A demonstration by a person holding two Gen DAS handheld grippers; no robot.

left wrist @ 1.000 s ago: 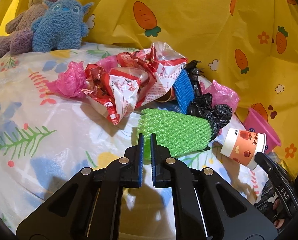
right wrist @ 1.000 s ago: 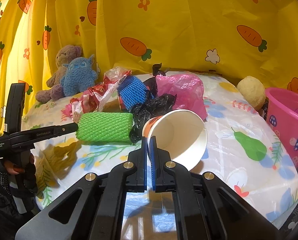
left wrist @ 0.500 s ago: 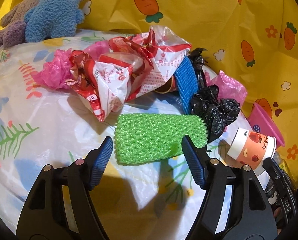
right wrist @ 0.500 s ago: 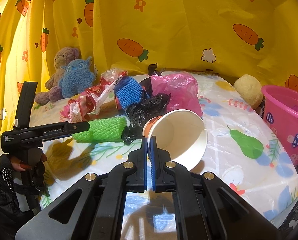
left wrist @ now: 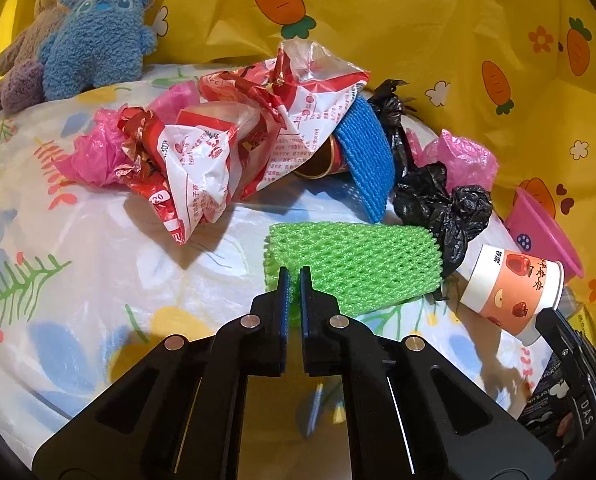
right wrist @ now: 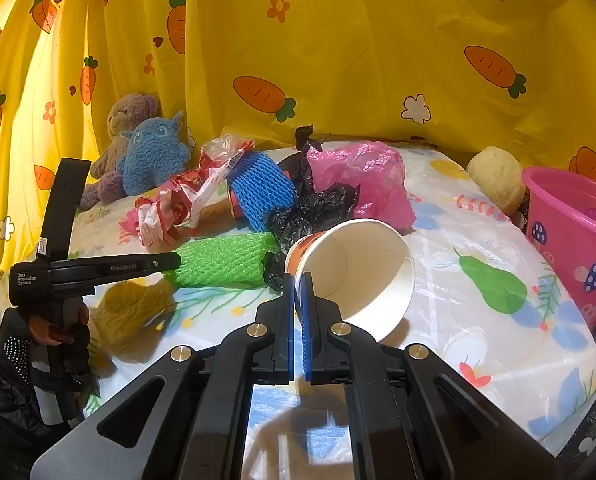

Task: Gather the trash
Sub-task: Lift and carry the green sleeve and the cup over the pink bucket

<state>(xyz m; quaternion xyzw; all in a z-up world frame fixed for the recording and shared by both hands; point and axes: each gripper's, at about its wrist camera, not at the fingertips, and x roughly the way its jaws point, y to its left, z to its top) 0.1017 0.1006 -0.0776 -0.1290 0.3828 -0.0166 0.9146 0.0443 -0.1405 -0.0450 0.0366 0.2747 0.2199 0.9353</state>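
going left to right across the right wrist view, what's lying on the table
left gripper → green foam net → paper cup → green pear print → pink bucket

A child's room at home: plush toys [left wrist: 93, 44], carrot-print yellow curtain [right wrist: 338, 60], fruit-patterned table cover [right wrist: 478, 280].

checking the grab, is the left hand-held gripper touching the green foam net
Touching. The left wrist view shows the left hand-held gripper shut on the green foam net's near edge, foam pinched between its pads.
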